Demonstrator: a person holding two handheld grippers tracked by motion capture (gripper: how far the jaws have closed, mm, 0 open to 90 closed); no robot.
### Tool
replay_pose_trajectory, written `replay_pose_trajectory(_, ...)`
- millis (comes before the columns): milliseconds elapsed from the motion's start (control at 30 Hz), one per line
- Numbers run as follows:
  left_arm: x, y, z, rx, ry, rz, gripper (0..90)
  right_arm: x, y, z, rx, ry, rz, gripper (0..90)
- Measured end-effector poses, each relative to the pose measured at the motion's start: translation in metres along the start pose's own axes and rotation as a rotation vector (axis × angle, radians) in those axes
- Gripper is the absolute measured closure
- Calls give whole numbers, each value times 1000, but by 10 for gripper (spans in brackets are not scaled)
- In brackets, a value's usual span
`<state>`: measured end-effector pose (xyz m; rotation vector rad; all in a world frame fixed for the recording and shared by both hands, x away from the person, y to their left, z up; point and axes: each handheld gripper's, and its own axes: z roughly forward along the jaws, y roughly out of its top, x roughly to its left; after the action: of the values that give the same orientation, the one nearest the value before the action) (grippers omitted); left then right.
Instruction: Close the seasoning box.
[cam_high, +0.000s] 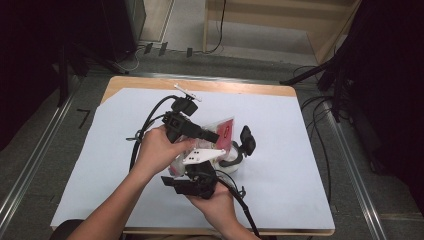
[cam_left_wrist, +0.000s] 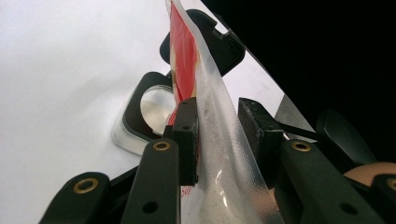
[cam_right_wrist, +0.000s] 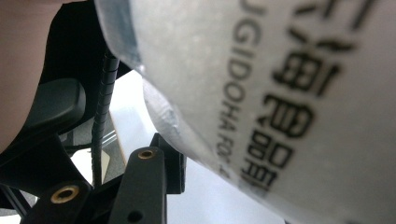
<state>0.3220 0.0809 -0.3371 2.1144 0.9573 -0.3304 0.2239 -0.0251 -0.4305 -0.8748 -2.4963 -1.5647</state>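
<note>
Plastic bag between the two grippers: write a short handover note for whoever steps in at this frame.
Left gripper: one jaw pad lies against the plastic bag, the other stands a little off the film; grip not certain.
Right gripper: the bag's printed face lies close over its jaws; whether it grips cannot be told.
Things: the bag hangs upright above the open glass container on the white table cover; the black lid is off, beside it.
Done: lid off, bag lifted.
Left, probably: get the bag's contents into the container.
</note>
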Motion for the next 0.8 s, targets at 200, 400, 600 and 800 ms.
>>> replay_pose_trajectory(200,0,0,0,1,-4,-1,696,0,0,0,-3,-1,-3,634)
replay_pose_trajectory(400,-1,0,0,-1,-1,0,697,0,0,0,-1,-1,0,634)
replay_pose_trajectory(600,-1,0,0,1,2,0,697,0,0,0,1,2,1,636)
replay_pose_trajectory(800,0,-1,0,-2,4,-1,713,0,0,0,3,1,-1,635)
